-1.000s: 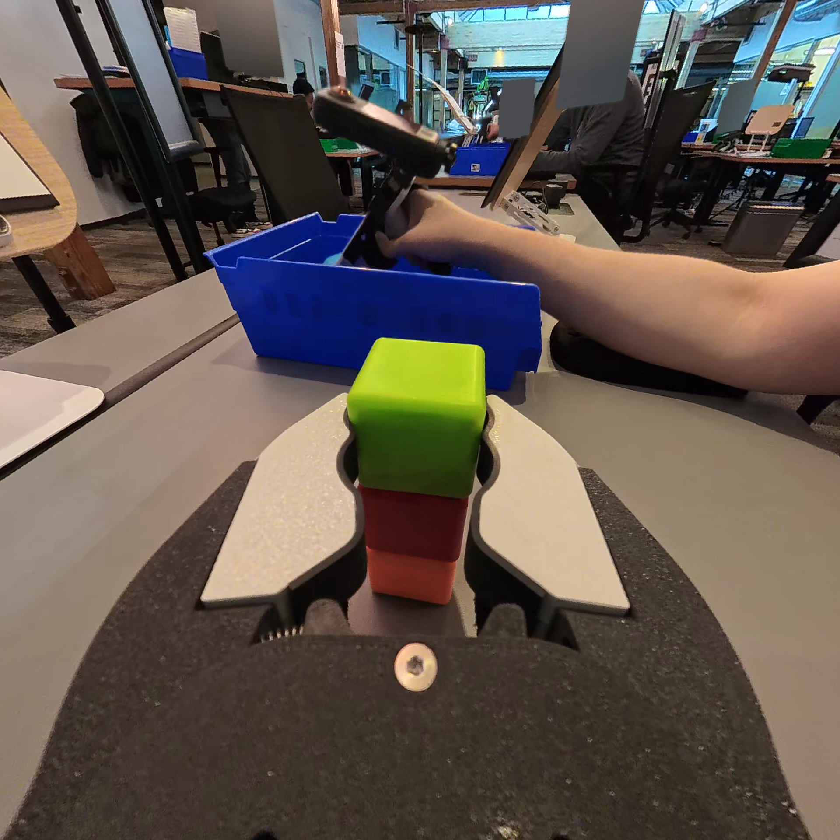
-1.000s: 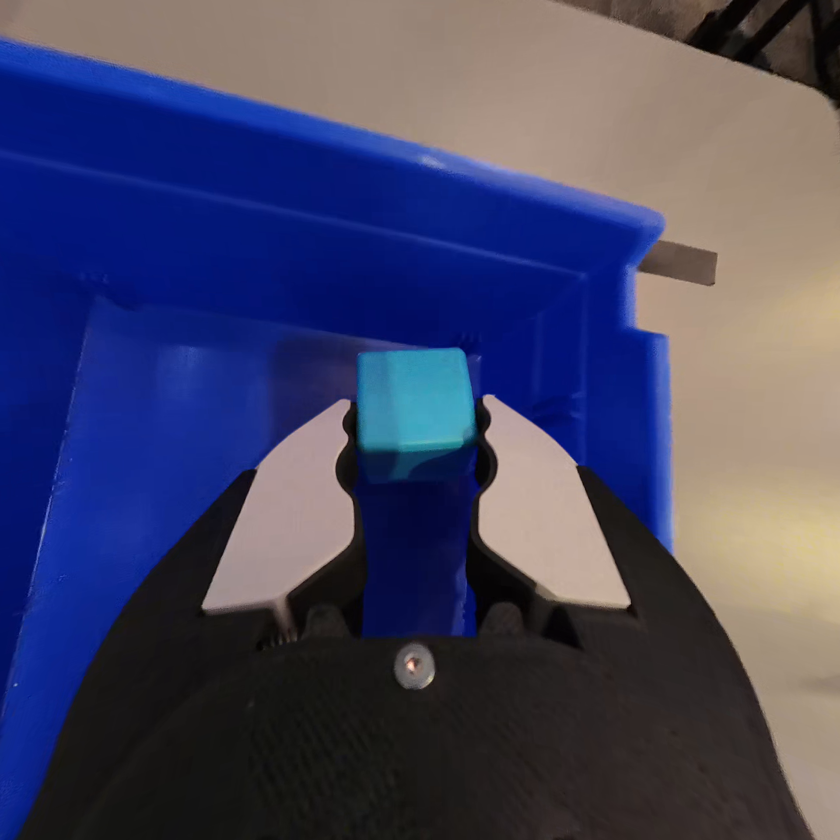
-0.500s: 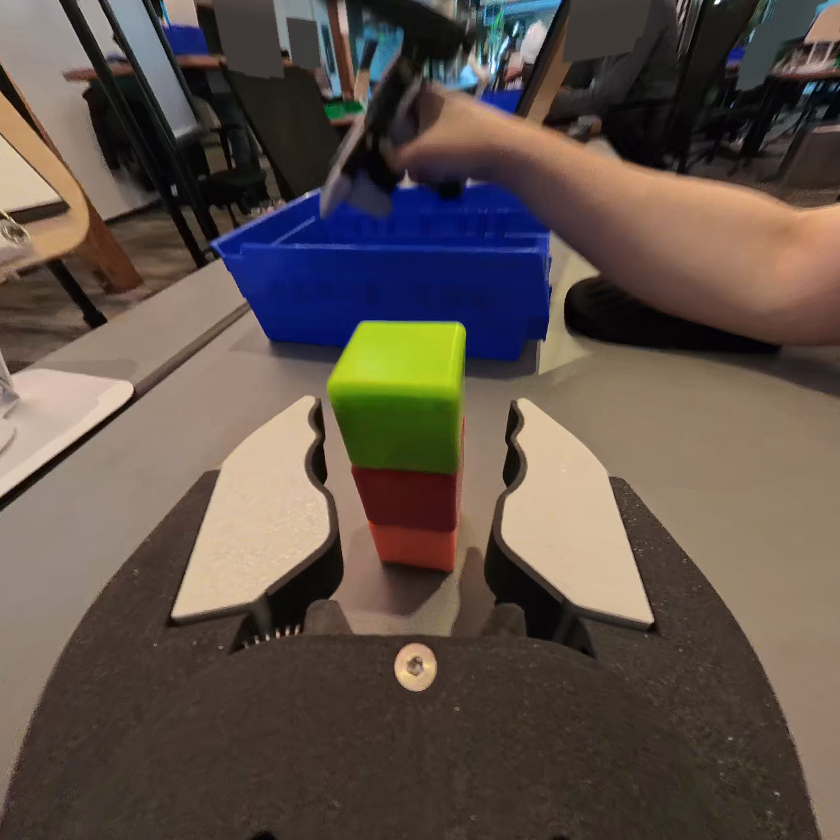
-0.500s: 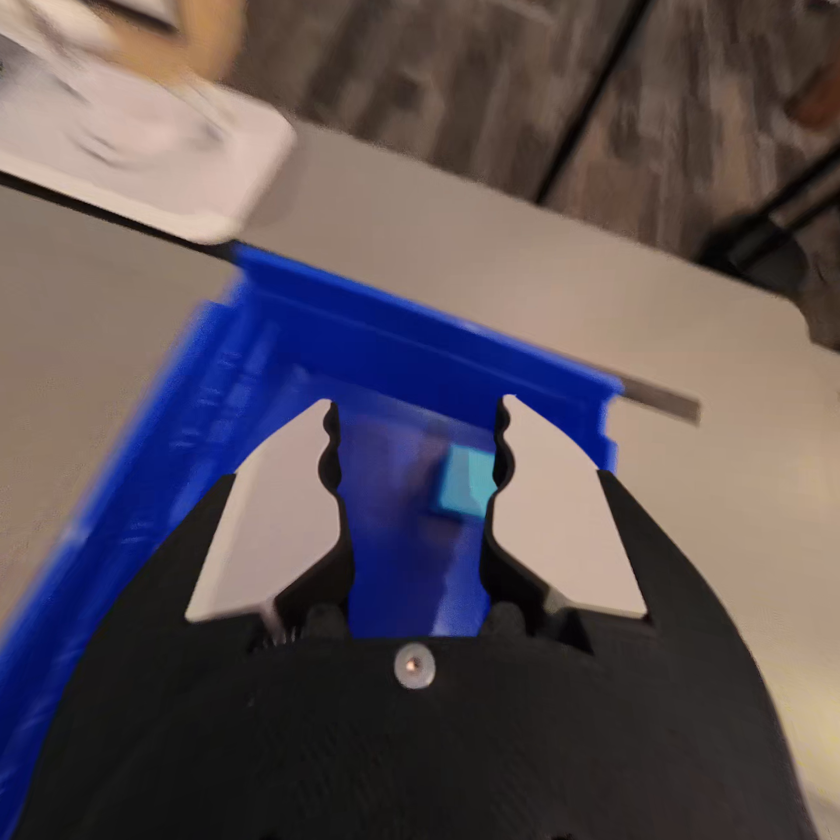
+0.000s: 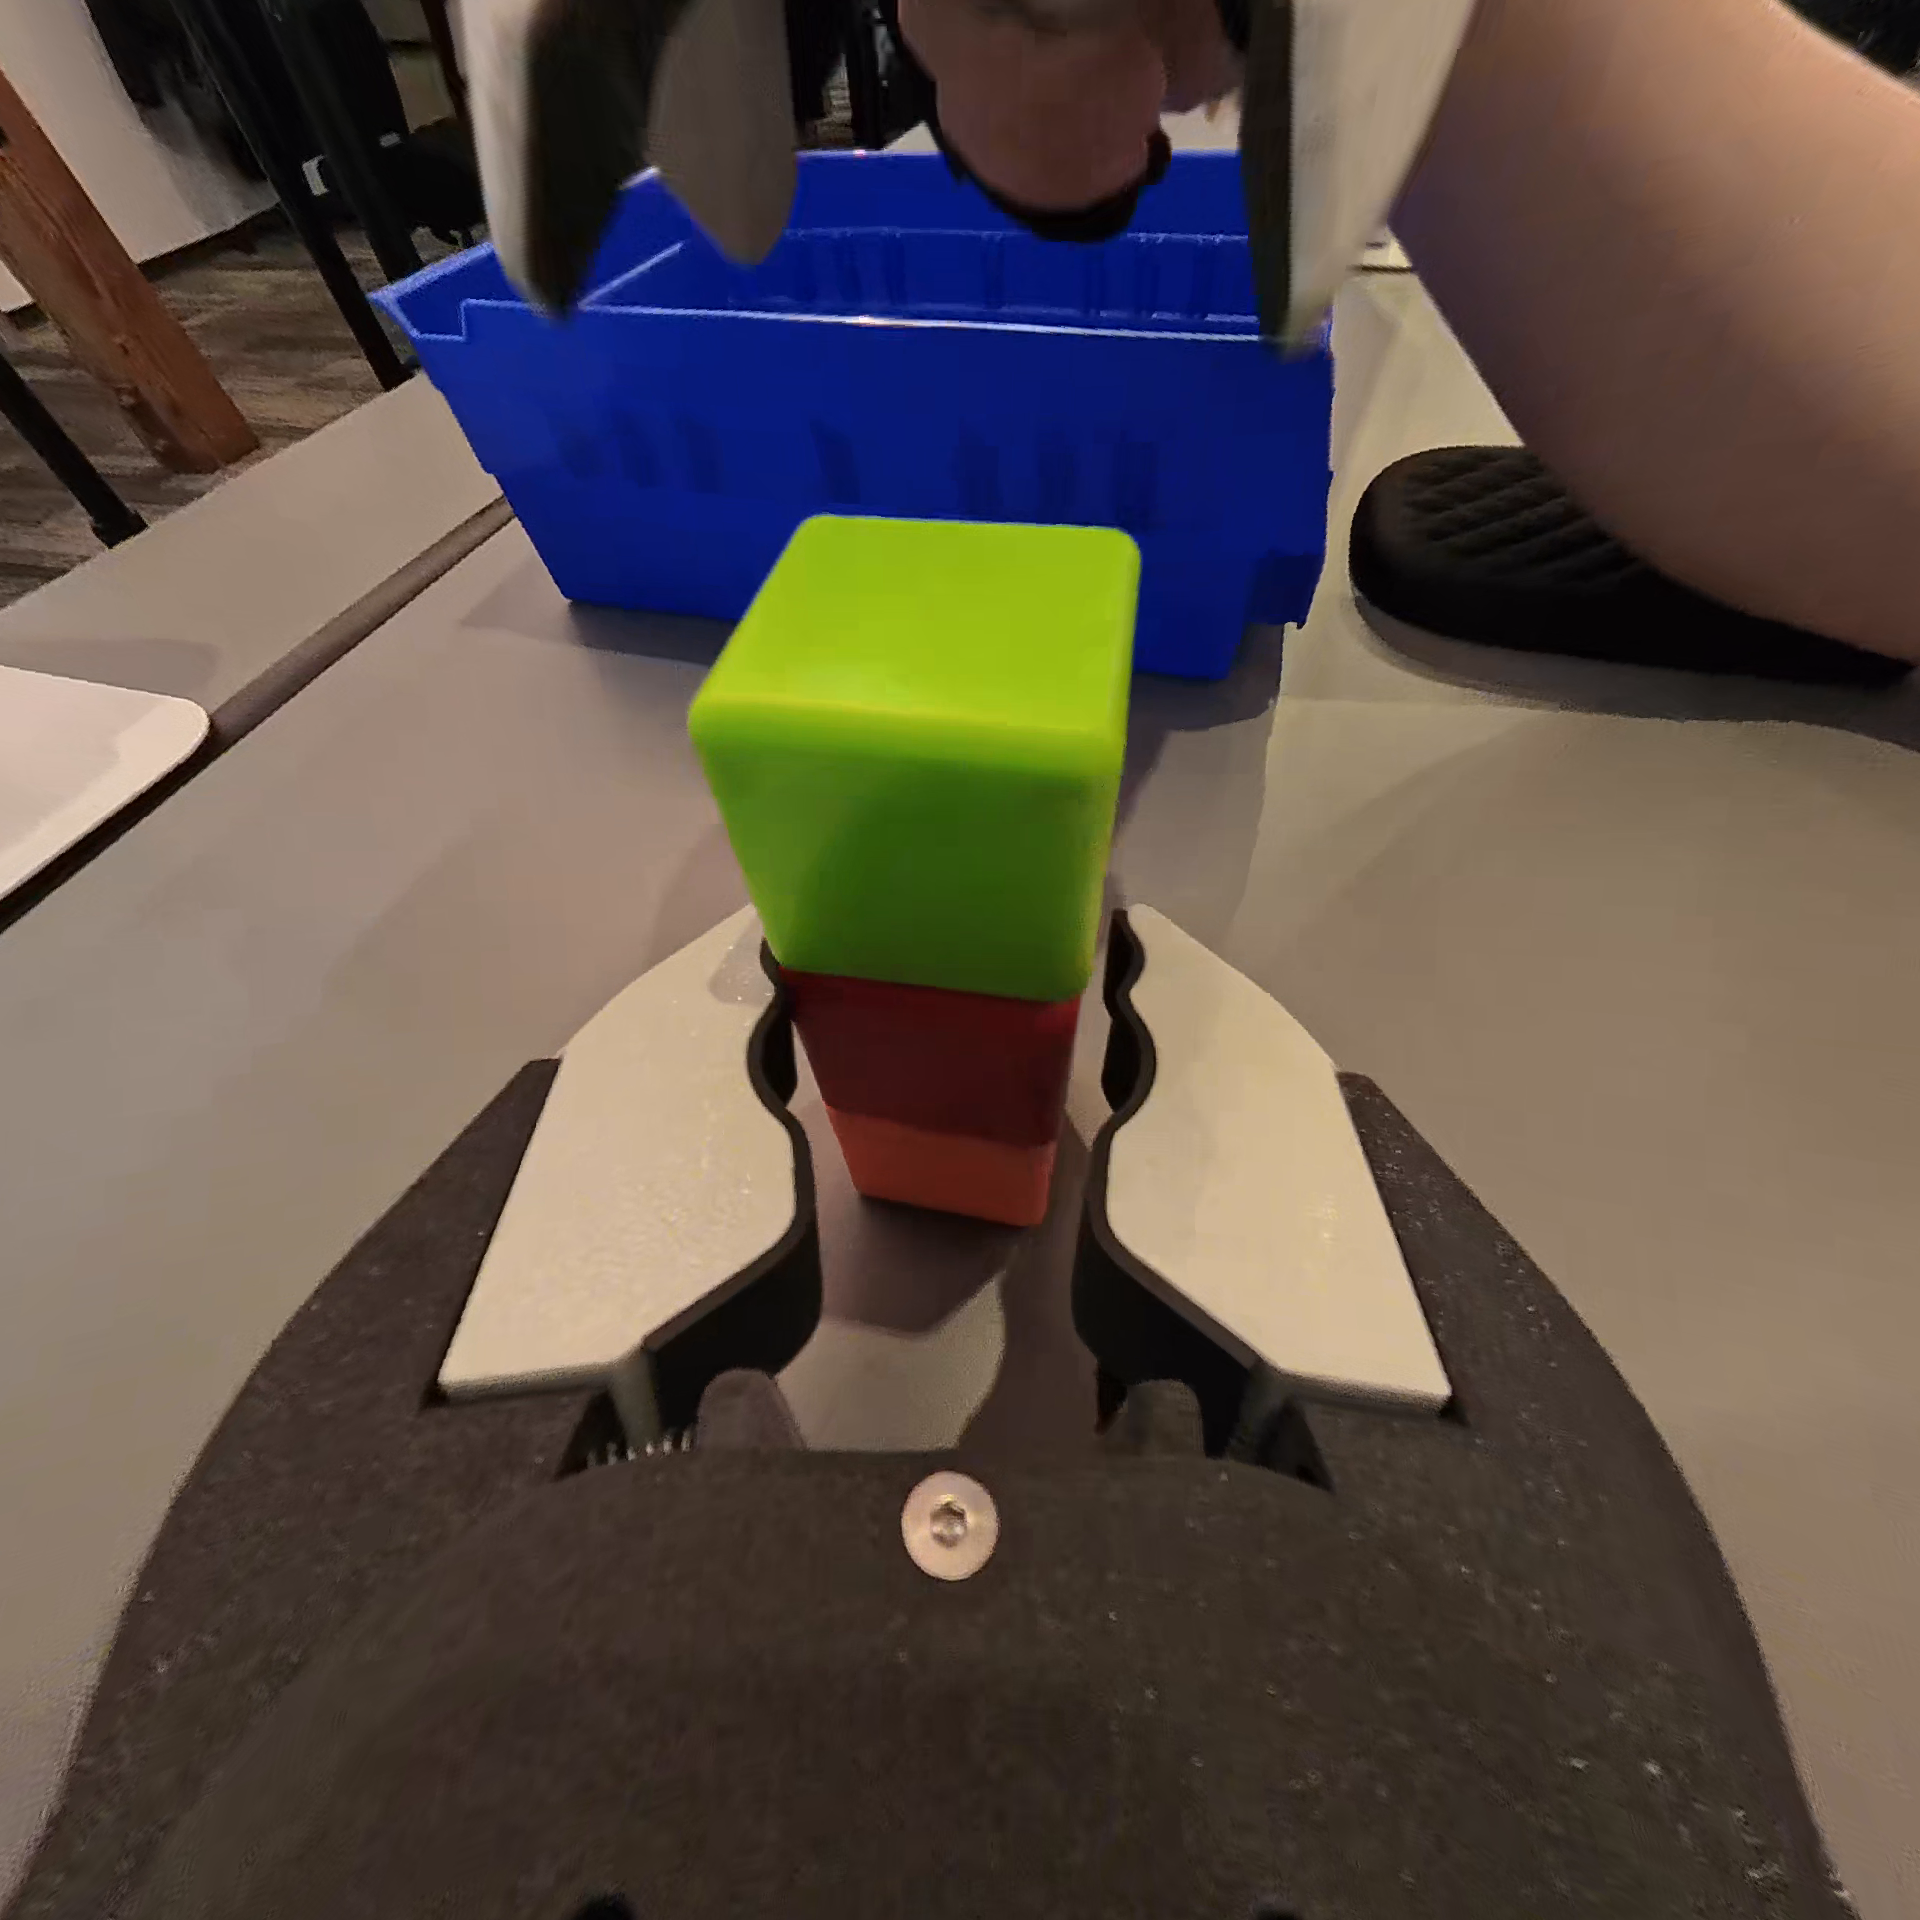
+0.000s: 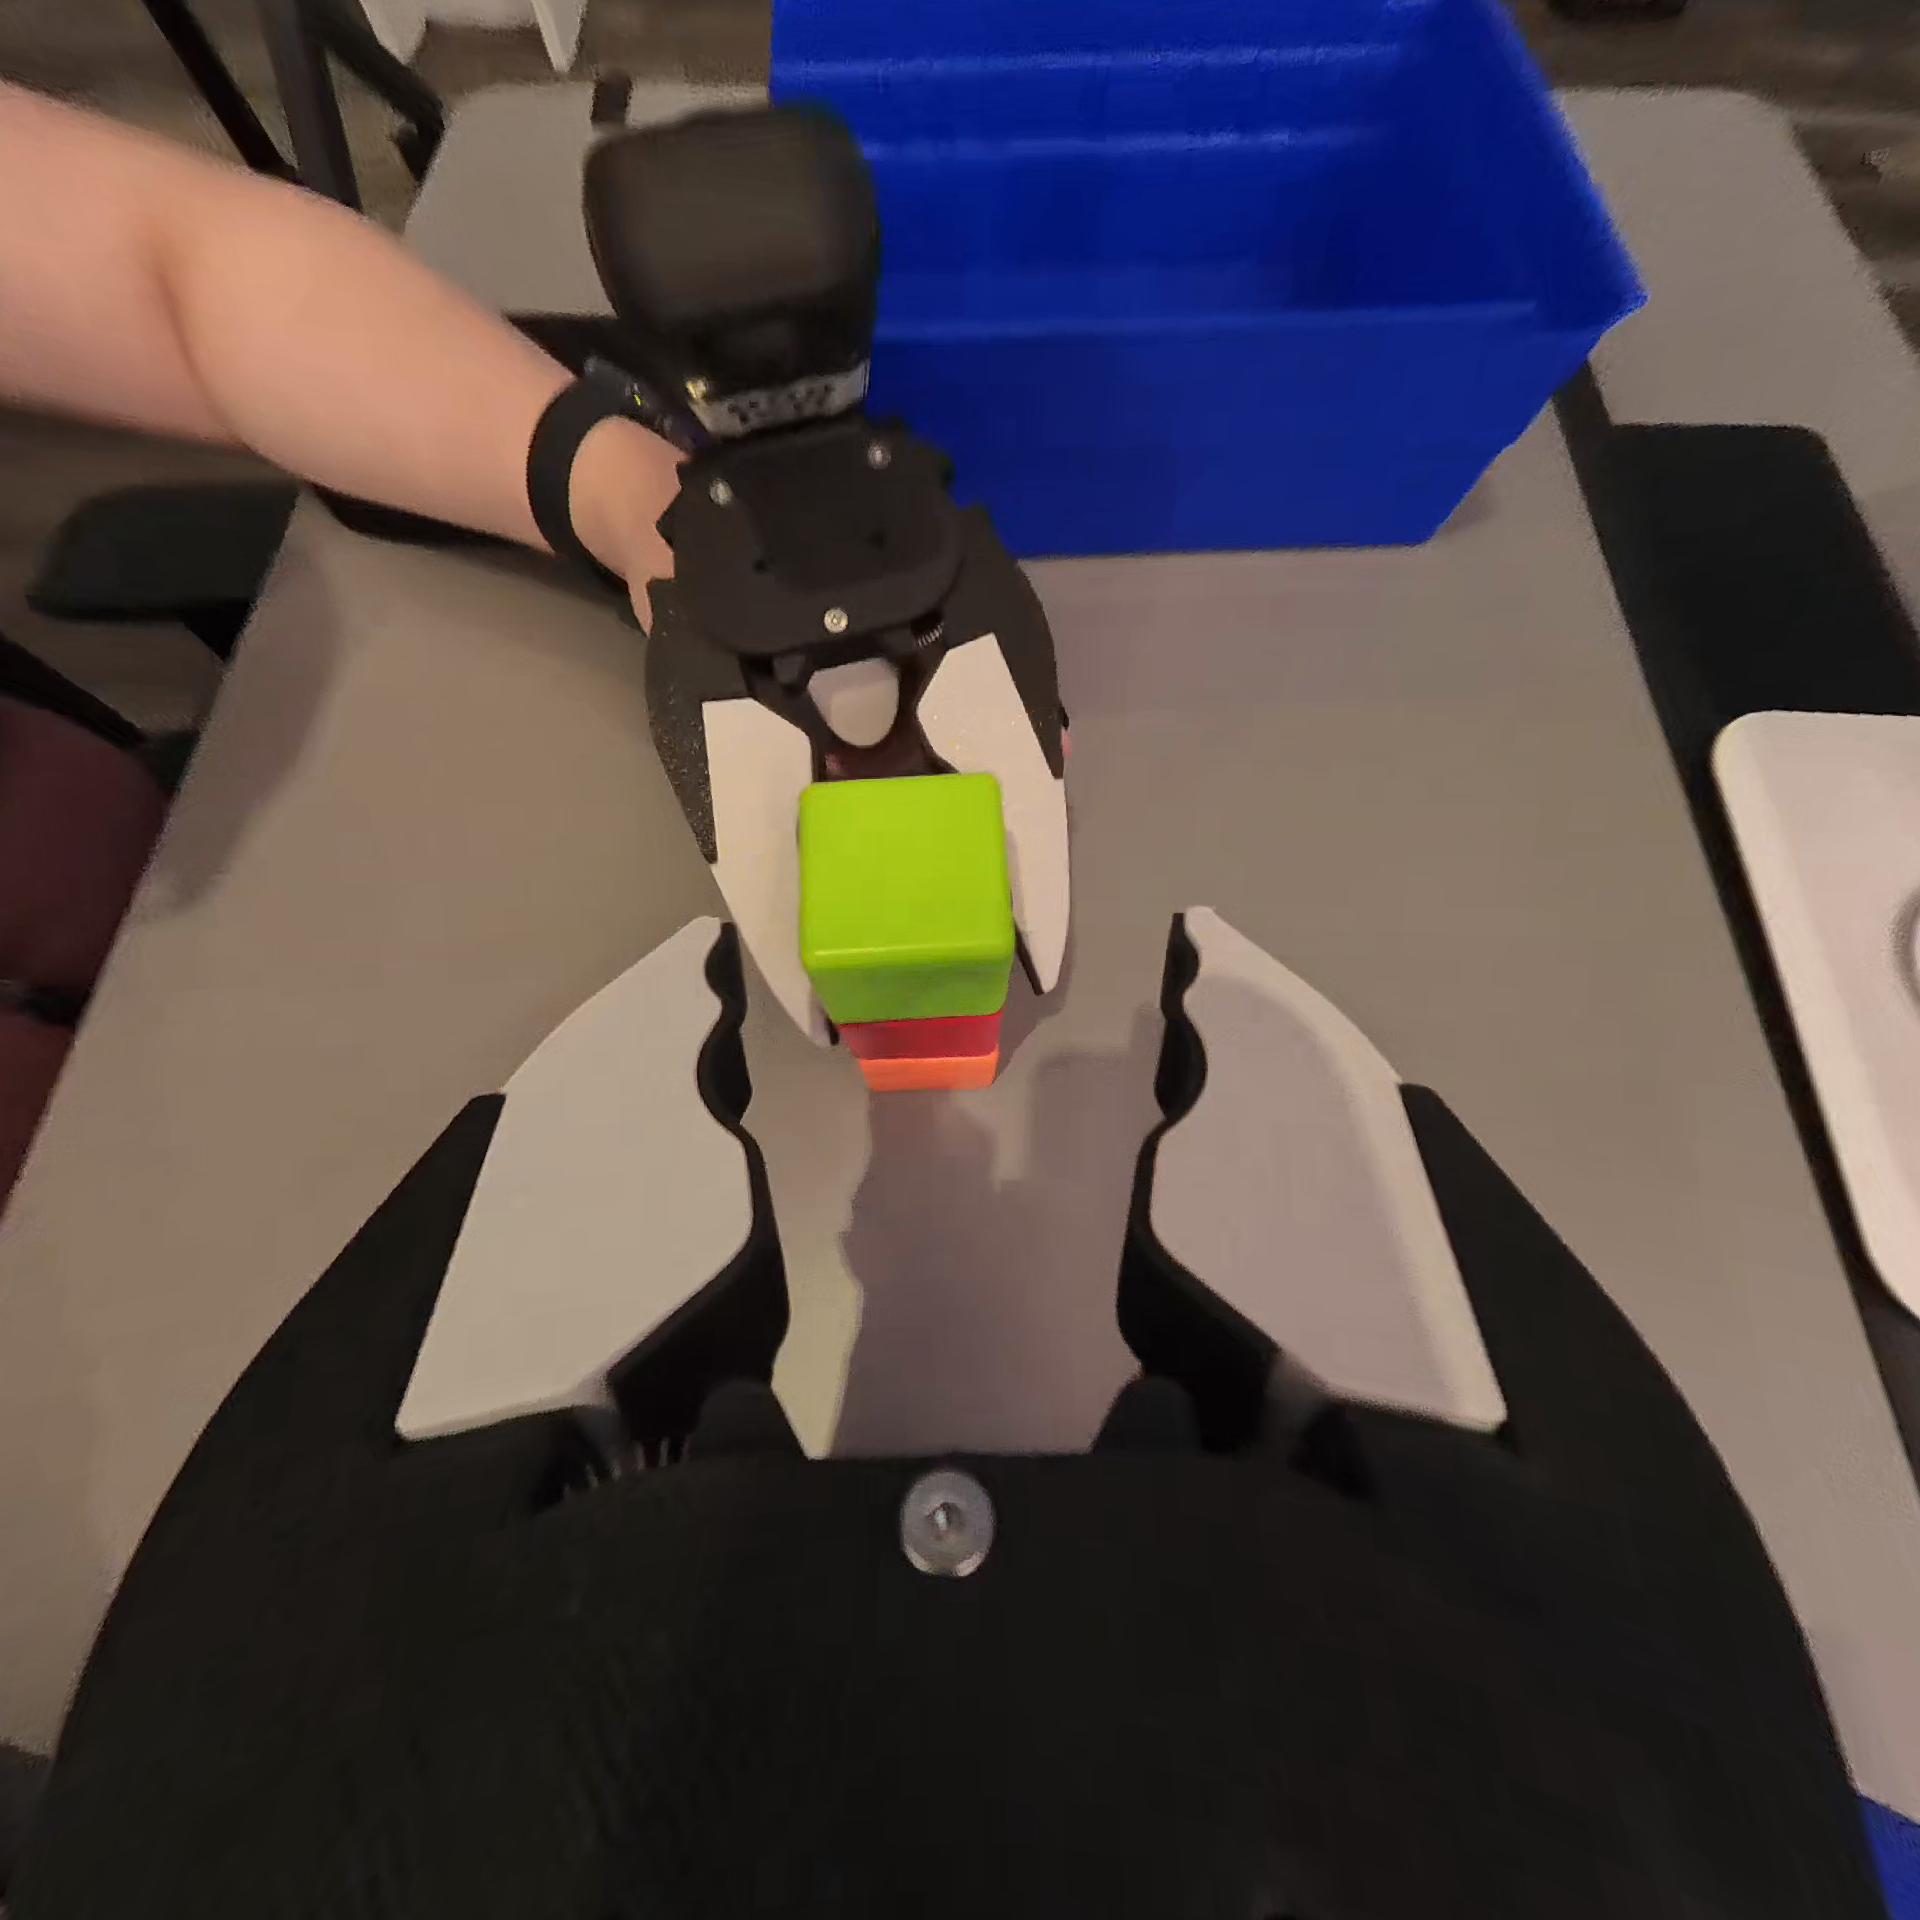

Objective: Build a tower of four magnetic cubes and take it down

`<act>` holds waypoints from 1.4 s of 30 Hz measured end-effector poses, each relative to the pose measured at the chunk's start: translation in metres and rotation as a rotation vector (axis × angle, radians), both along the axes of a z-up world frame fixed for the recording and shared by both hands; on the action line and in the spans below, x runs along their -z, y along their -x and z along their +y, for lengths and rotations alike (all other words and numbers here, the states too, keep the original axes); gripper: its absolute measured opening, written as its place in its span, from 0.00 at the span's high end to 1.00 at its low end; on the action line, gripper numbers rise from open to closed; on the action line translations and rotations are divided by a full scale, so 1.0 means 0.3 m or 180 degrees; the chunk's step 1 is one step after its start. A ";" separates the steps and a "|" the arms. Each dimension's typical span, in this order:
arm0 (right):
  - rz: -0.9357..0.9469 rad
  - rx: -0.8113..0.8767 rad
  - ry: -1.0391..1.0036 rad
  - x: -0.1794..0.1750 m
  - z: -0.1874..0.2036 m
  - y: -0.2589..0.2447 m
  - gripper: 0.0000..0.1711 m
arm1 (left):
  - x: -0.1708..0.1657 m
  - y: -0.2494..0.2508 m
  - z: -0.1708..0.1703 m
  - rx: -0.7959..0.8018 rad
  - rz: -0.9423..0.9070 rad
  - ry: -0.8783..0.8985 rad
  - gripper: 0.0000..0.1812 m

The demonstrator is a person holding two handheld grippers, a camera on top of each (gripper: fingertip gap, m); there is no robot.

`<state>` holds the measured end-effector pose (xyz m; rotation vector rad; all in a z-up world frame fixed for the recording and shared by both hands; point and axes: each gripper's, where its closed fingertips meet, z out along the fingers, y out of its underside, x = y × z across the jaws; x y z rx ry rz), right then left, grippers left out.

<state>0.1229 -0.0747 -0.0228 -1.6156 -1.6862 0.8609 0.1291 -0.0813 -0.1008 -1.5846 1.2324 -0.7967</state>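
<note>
A tower of three cubes stands on the grey table [image 5: 312,935]: a green cube [image 5: 914,748] on a dark red cube [image 5: 930,1070] on an orange cube [image 5: 945,1174]. My left gripper [image 5: 940,935] is open, its fingers on either side of the dark red cube with a gap on the right side. In the right wrist view the tower [image 6: 904,894] stands between the left gripper's [image 6: 930,1003] fingers. My right gripper [image 6: 951,930] is open and empty, hovering above and in front of the tower. It shows blurred at the top of the left wrist view [image 5: 935,208].
A blue bin [image 5: 935,447] stands behind the tower; it also shows in the right wrist view [image 6: 1195,312]. A white tray [image 6: 1829,935] lies at the table's side. A black chair armrest [image 5: 1558,561] sits by the person's forearm [image 5: 1662,312]. The grippers' ends are close to 8 cm from one another. Between my right fingertips and the green cube [image 5: 914,748] there is roughly 4 cm.
My left gripper let go of the green cube, opened wide, then narrowed lower around the dark red cube. My right gripper released a teal cube into the bin and swung over the tower.
</note>
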 end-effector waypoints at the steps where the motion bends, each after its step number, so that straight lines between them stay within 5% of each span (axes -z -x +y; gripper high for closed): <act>1: -0.0075 -0.0016 -0.0019 0.025 0.000 0.016 0.54 | 0.002 0.000 0.003 -0.0007 0.0006 0.0028 0.70; 6: -0.0332 -0.0129 0.0016 0.104 -0.024 0.058 0.55 | 0.006 -0.003 0.006 0.0026 0.0017 0.0091 0.71; 10: -0.0437 -0.0205 -0.0064 0.126 -0.034 0.074 0.71 | 0.006 -0.003 0.006 0.0035 0.0020 0.0087 0.71; 20: -0.0632 -0.0024 -0.0130 0.132 -0.016 0.074 0.71 | 0.006 -0.002 0.021 -0.0014 0.0012 0.0129 0.71; 27: -0.0093 0.0084 0.0072 -0.027 -0.018 0.036 0.71 | 0.006 -0.003 0.025 -0.0009 0.0004 0.0175 0.71; 32: 0.0340 0.0845 -0.0440 -0.234 0.089 -0.137 0.71 | 0.006 -0.004 0.027 -0.0023 0.0005 0.0157 0.71; 35: 0.0572 0.2060 -0.0663 -0.307 0.275 -0.385 0.71 | 0.006 -0.009 0.025 -0.0028 0.0017 0.0107 0.71; 37: 0.0564 0.2786 -0.0424 -0.242 0.391 -0.555 0.71 | 0.007 -0.010 0.027 -0.0046 0.0021 0.0102 0.71; 42: 0.0257 0.3394 0.0539 0.100 0.548 -0.719 0.71 | 0.008 -0.014 0.027 -0.0048 0.0041 0.0061 0.71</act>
